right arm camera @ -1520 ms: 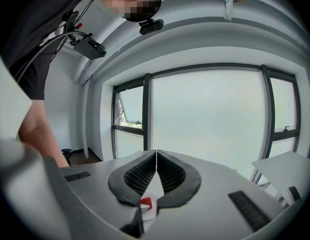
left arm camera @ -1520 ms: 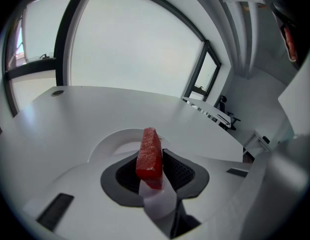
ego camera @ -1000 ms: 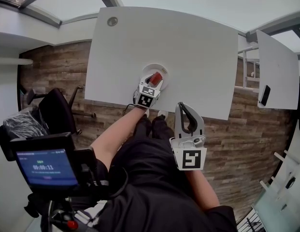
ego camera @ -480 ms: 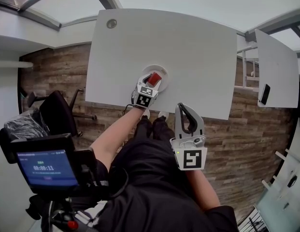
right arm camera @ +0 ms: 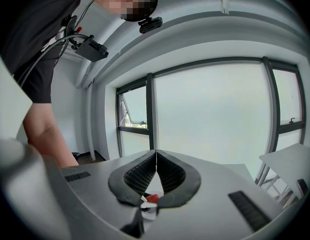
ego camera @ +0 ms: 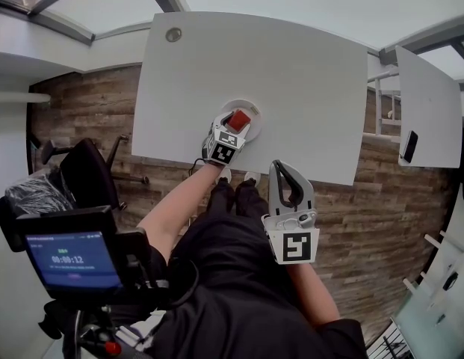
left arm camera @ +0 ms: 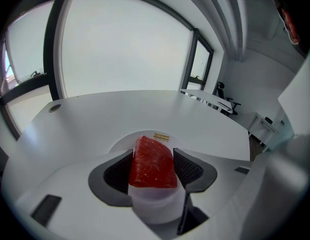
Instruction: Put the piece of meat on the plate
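A red piece of meat [ego camera: 238, 120] lies on the small round white plate [ego camera: 255, 113] near the front edge of the white table [ego camera: 291, 66]. My left gripper [ego camera: 233, 126] slants down over the plate with the meat [left arm camera: 154, 163] between its dark pads [left arm camera: 117, 171]. Its jaws have just been opening, and a gap shows at the right pad. The plate's rim [left arm camera: 122, 140] shows behind the meat. My right gripper [ego camera: 281, 164] is off the table's front edge, pads [right arm camera: 140, 174] shut together on nothing. Under them a bit of the meat [right arm camera: 152, 198] shows.
A round grommet [ego camera: 173, 34] sits at the table's far left corner. A second white table [ego camera: 430, 103] with a dark phone [ego camera: 409, 146] stands to the right. A black office chair [ego camera: 86, 172] is on the wooden floor at left.
The left gripper's jaws have spread a little around the meat. Both hands have stayed where they were.
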Available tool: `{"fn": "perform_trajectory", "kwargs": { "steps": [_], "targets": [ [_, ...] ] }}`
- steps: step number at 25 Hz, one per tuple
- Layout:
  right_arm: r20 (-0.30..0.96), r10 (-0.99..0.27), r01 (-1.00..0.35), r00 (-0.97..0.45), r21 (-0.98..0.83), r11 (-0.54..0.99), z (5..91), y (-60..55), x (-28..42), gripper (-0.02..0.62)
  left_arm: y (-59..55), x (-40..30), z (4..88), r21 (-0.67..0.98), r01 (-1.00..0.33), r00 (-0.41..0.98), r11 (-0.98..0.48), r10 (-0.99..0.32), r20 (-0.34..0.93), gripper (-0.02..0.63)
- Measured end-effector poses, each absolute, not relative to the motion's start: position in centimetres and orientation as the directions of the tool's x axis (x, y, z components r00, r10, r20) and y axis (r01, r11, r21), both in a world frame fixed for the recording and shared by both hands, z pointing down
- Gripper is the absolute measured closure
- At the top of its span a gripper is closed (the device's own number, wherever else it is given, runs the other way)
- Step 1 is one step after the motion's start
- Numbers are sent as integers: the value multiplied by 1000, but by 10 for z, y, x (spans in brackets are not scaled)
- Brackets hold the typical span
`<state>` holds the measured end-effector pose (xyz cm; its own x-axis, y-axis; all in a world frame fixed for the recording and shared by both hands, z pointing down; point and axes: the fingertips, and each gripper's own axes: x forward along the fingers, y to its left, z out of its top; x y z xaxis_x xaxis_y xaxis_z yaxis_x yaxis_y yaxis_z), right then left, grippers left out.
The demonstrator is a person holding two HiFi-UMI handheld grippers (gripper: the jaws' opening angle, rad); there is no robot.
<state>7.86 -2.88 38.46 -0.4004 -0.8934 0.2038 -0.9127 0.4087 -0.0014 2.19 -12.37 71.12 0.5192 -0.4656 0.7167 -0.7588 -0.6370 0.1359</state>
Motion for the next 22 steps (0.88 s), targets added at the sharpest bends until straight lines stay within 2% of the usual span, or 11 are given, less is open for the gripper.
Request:
{"fn": "perform_trajectory", "kwargs": {
  "steps": [10, 22],
  "targets": [
    [213, -896, -916, -389, 10, 400, 386, -29, 80, 588, -123, 22, 714, 157, -764, 525, -626, -461, 716, 345],
    [214, -903, -924, -372, 12, 383, 385, -29, 87, 588, -126, 25, 711, 166, -763, 540, -624, -475, 695, 342]
  ]
}}
